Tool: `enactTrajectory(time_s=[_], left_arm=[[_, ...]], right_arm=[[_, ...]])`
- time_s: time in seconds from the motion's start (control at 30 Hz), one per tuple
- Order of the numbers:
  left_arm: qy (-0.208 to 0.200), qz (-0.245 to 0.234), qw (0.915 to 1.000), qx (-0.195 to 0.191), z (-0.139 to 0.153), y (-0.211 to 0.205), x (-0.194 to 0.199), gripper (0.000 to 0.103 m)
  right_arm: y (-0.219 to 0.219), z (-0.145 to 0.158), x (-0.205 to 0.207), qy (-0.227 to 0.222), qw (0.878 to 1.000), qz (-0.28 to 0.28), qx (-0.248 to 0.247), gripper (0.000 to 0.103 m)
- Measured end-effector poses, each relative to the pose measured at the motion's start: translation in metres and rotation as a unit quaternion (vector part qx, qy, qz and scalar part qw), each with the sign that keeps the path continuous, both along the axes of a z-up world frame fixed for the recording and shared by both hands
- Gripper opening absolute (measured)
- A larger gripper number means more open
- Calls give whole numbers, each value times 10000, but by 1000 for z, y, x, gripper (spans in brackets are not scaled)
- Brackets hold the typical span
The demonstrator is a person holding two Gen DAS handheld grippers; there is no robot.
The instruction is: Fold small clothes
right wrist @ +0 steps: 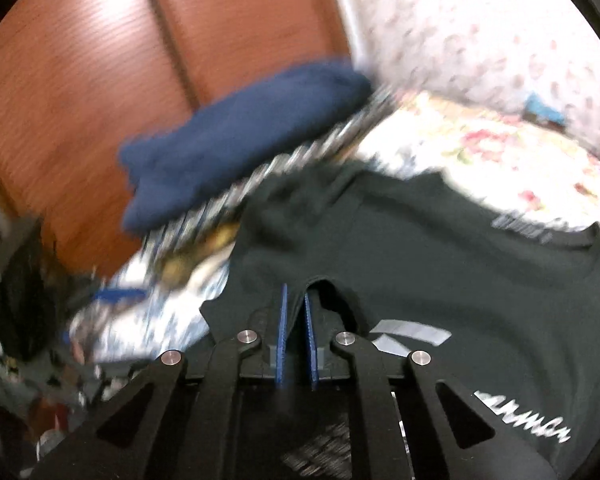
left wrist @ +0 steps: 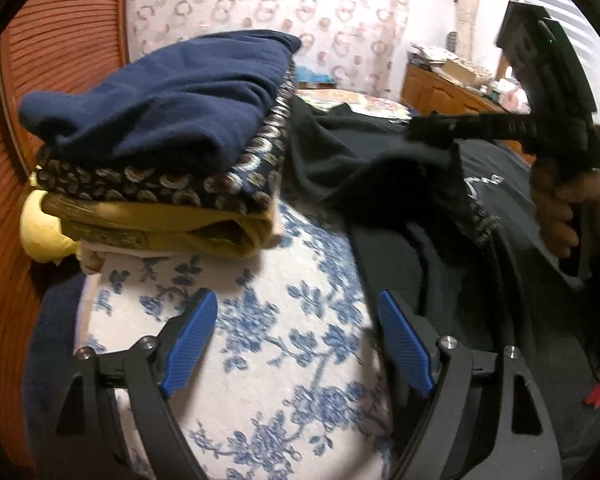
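Observation:
A black T-shirt with white print lies crumpled on the bed, right of a stack of folded clothes. The stack has a navy garment on top, a dark patterned one under it and a yellow one below. My left gripper hovers open over the blue floral bedspread, with nothing between its blue pads. In the right wrist view, which is blurred, my right gripper is shut on a fold of the black T-shirt. The left wrist view shows that right gripper in a hand, pinching a raised edge of the shirt.
A reddish wooden panel rises behind the stack on the left. A patterned curtain hangs at the back, and a wooden dresser with clutter stands at the back right. The navy garment lies just left of the shirt.

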State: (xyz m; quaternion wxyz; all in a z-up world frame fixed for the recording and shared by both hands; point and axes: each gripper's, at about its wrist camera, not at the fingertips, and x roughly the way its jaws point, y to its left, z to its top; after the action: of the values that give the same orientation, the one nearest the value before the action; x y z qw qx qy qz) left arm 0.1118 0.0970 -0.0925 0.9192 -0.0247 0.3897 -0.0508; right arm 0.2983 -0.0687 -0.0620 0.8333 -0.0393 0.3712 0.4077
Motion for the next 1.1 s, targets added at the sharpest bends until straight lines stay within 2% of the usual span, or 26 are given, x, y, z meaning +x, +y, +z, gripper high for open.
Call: enactTrajectory(time_s=[0.17, 0.3, 0.33, 0.37, 0.4, 0.47, 0.53, 0.63, 0.83, 1.1], left_arm=[[-76, -126, 9999, -14, 7, -6, 6, 84], [-106, -250, 9996, 58, 12, -12, 14, 84], [-123, -252, 9996, 24, 13, -12, 16, 84], [-130, -239, 9996, 5, 14, -12, 18, 84], [-125, -215, 9997, 7, 16, -11, 19, 84], [-113, -160, 9998, 23, 16, -11, 22, 84], [-129, -112, 9999, 26, 16, -10, 20, 84], [-112, -66, 9999, 53, 14, -9, 18, 84], [-36, -77, 9999, 150, 7, -11, 15, 84], [40, -42, 9999, 158, 1, -8, 16, 84]], right_arm=[[-39, -6, 39, 351, 9907, -1317, 42, 6], [-61, -12, 52, 362, 9832, -1771, -246, 6], [-67, -10, 53, 336, 9825, -1807, -287, 9], [-67, -7, 51, 263, 9833, -1777, -303, 12], [-67, -3, 47, 174, 9856, -1658, -279, 22], [-60, 5, 37, 37, 9905, -1334, -329, 28], [-49, 10, 28, -95, 9942, -1004, -374, 39], [-31, 12, 16, -214, 9977, -497, -407, 45], [4, -1, -3, -291, 9962, 302, -769, 49], [32, -18, -13, -502, 9852, 825, -1418, 49]])
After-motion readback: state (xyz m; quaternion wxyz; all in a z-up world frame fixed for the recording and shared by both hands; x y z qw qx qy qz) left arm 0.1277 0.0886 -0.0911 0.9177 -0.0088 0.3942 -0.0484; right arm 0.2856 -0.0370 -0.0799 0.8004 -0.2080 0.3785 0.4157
